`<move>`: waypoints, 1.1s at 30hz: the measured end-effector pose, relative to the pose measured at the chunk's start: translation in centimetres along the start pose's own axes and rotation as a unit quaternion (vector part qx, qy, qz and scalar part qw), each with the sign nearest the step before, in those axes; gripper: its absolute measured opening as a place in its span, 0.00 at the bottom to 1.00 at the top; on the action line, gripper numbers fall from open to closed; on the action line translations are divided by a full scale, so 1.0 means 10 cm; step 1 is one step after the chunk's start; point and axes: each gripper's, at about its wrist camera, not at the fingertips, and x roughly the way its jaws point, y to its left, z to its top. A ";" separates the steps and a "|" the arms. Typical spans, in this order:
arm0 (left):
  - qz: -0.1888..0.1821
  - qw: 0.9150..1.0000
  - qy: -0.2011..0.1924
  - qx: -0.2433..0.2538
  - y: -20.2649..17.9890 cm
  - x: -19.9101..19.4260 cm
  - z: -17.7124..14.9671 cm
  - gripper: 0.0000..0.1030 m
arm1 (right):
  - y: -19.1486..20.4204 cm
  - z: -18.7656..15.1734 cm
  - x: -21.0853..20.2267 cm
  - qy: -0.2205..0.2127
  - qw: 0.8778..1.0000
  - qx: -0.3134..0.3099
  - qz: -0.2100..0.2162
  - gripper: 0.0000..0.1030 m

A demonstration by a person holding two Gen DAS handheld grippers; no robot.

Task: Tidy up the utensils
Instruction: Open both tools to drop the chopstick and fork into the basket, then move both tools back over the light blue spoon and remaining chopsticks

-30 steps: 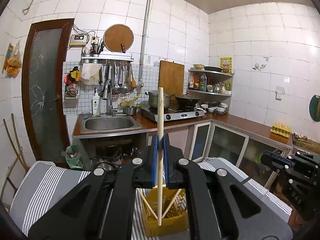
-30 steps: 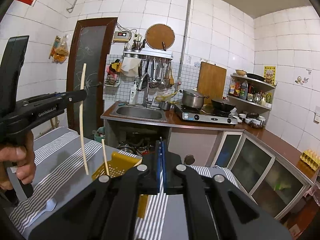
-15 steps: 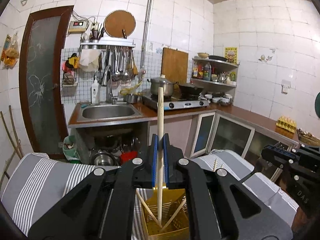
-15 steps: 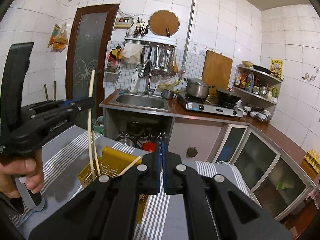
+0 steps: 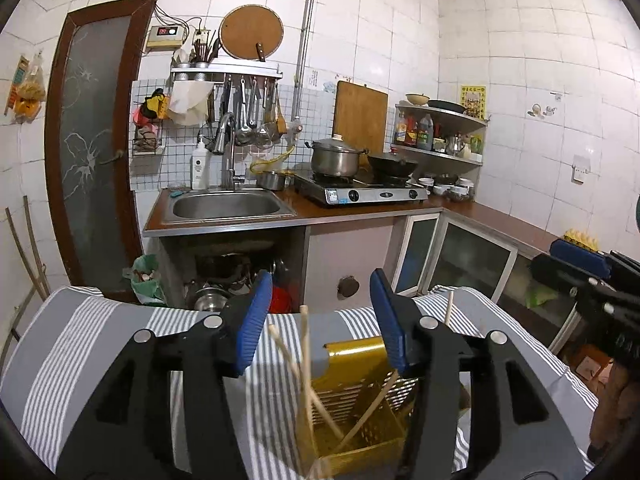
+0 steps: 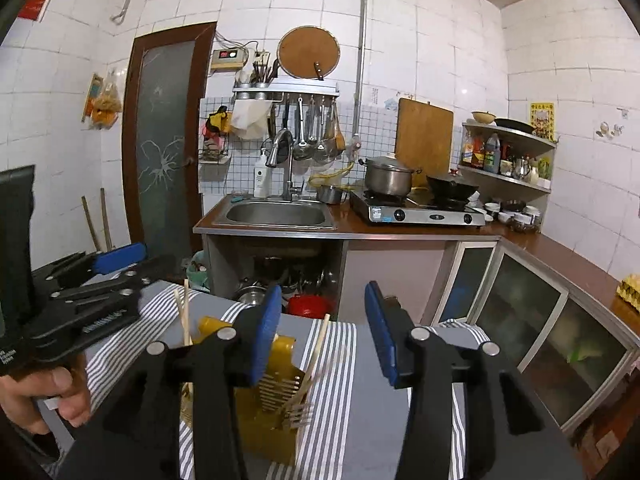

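A yellow slotted utensil basket [image 5: 360, 420] [image 6: 256, 412] stands on the grey striped cloth [image 5: 80, 340] [image 6: 340, 360] with several wooden chopsticks leaning in it. My left gripper [image 5: 318, 320] hangs just above the basket, its jaws opening. A blurred chopstick [image 5: 306, 360] stands loose between and below the blue pads, its lower end in the basket. My right gripper [image 6: 322, 320] is also opening, over the basket's right side. Nothing is pressed between its pads. Below it a blurred pale fork [image 6: 304, 408] sits tines down at the basket's edge. Each gripper shows in the other's view: the right gripper [image 5: 580, 272] and the left gripper [image 6: 116, 264].
A person's hand [image 6: 48, 396] grips the left tool's handle. Beyond the table's far edge are a counter with a sink [image 5: 226, 206], a gas stove [image 5: 360, 194] with a pot and a wok, glass-door cabinets [image 6: 540, 320], and pots stored under the sink.
Both grippers went from shut to open. The chopstick that my left gripper held upright has slipped from the pads down into the basket. Both hands sank closer to the basket.
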 end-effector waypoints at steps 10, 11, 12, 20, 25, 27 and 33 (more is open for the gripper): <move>0.048 0.999 0.013 0.009 0.32 -0.88 -0.36 0.52 | -0.10 -0.38 -0.64 0.012 1.000 0.022 -0.005 0.43; 0.054 0.998 0.020 0.009 0.36 -0.97 -0.43 0.52 | -0.10 -0.46 -0.75 0.013 1.000 0.026 -0.006 0.43; 0.062 0.998 0.027 0.006 0.43 -1.09 -0.53 0.52 | -0.11 -0.52 -0.82 0.016 0.999 0.029 -0.005 0.43; 0.111 0.989 0.098 -0.011 0.82 -1.60 -1.39 0.52 | 0.11 -1.26 -1.22 0.061 0.996 0.058 0.010 0.43; 0.129 0.980 0.147 -0.028 0.99 -1.73 -1.84 0.52 | 0.34 -1.72 -1.26 0.104 0.992 0.063 0.016 0.43; 0.131 0.979 0.155 -0.034 1.04 -1.78 -1.93 0.52 | 0.42 -1.86 -1.27 0.116 0.991 0.063 0.019 0.43; 0.124 0.978 0.167 -0.032 1.02 -1.92 -2.09 0.52 | 0.72 -2.09 -1.33 0.136 0.989 0.055 0.028 0.43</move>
